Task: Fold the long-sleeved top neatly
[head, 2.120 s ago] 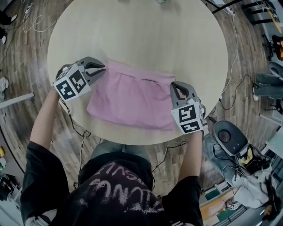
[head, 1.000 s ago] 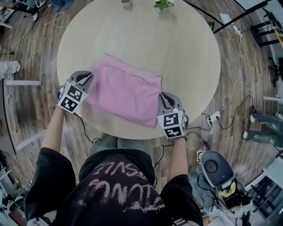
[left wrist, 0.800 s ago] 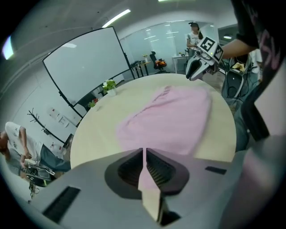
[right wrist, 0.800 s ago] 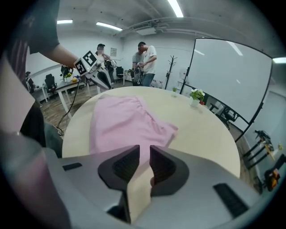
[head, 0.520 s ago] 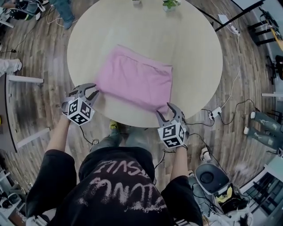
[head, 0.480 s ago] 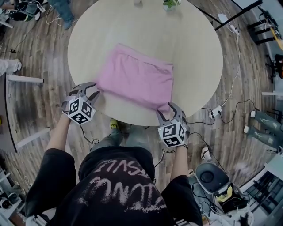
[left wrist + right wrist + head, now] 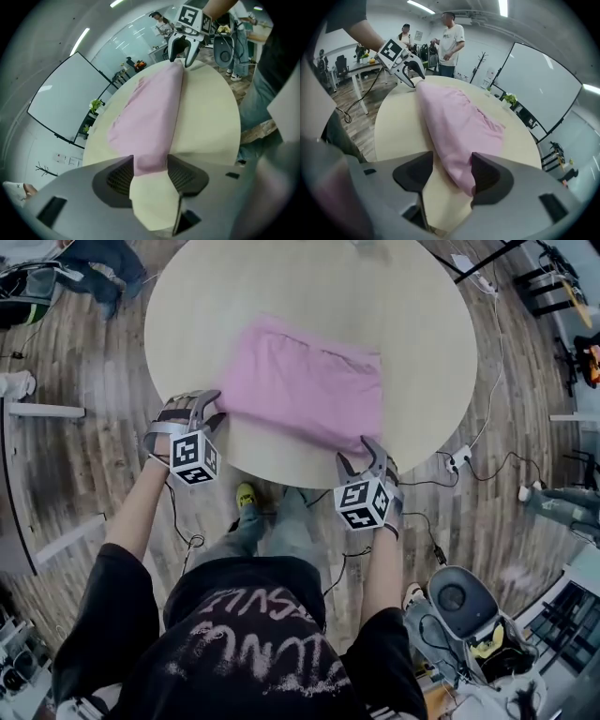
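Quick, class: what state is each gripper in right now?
Left gripper: open, jaws just opened; a corner of the pink top lies between them.
Right gripper: open, jaws just opened; another corner lies between them.

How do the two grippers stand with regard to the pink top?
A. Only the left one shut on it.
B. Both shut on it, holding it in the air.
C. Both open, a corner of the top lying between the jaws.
C: the jaws of the left gripper and right gripper stand apart, having just been opening, each pair around a corner of the pink top flat on the table.
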A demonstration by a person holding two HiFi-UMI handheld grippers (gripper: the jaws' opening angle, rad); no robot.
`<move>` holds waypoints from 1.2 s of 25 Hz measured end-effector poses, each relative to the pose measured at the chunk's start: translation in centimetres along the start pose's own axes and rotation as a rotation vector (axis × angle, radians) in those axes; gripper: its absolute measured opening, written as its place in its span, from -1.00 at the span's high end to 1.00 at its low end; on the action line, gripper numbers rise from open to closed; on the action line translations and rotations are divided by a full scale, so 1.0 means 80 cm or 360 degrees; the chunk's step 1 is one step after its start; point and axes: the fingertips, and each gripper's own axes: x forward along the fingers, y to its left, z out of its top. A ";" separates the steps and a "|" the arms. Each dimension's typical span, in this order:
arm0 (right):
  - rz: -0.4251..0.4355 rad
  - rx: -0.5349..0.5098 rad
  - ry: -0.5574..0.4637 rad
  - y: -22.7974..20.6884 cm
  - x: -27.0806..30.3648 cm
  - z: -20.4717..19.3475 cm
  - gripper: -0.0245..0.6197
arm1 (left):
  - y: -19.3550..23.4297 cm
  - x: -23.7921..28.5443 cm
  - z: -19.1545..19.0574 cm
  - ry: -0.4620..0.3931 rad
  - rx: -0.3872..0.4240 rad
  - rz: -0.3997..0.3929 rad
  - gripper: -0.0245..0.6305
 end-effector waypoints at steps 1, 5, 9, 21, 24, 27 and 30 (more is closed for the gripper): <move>-0.0005 0.0016 0.0013 -0.001 0.002 -0.002 0.12 | 0.002 0.001 0.001 0.0007 0.0015 0.0006 0.23; -0.0051 0.0013 0.0038 -0.004 0.011 -0.014 0.27 | 0.000 0.010 -0.003 0.0022 0.0062 -0.0008 0.30; -0.0030 0.0071 0.0051 -0.009 0.024 -0.019 0.36 | 0.000 0.022 -0.005 0.0034 0.0076 -0.0039 0.60; 0.0016 0.0227 -0.0008 0.003 0.026 -0.020 0.37 | 0.019 -0.012 0.007 0.0062 0.0264 0.0173 0.81; 0.0044 0.0331 -0.0108 0.007 0.014 -0.011 0.37 | 0.029 -0.035 0.023 0.0111 0.0494 0.0255 0.81; 0.0098 0.0371 -0.0206 0.005 0.004 -0.004 0.38 | 0.050 -0.053 0.050 0.0164 0.0676 0.0331 0.81; 0.0162 0.0393 -0.0295 0.005 0.003 -0.006 0.37 | 0.071 -0.067 0.094 0.0204 0.0819 0.0413 0.81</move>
